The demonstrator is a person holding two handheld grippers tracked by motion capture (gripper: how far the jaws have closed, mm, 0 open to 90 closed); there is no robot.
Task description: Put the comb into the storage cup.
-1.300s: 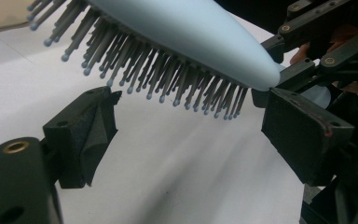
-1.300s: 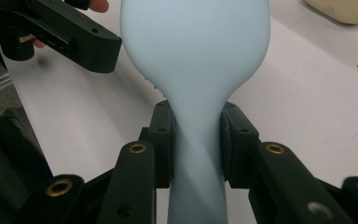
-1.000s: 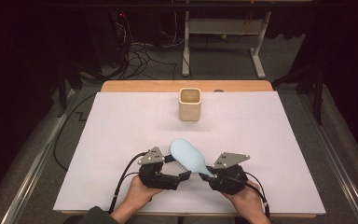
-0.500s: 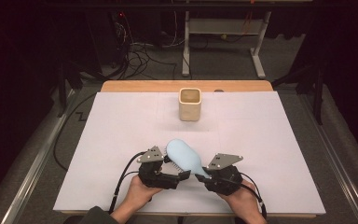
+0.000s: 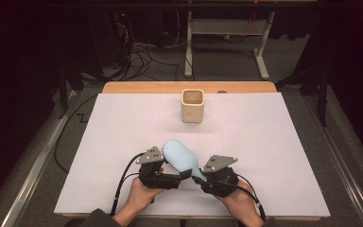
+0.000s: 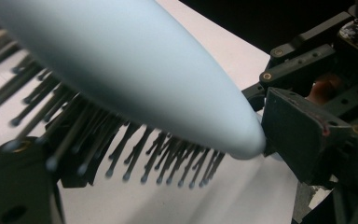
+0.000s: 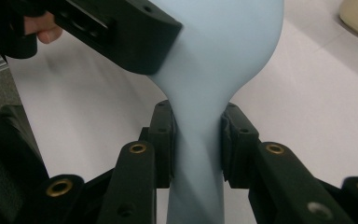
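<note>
Since the earlier frames, both my grippers and the brush had drifted slightly toward 7 o'clock on the white sheet, nearer my edge of the table. My right gripper was clamped on the brush's pale blue handle, one jaw pressed against each side of its neck. My left gripper sat just beside the brush head at its 8 o'clock, one jaw under the dark bristles and one against the back of the head in the right gripper view; whether it gripped firmly I could not tell. The cup stood upright at 12 o'clock, well apart from the brush.
</note>
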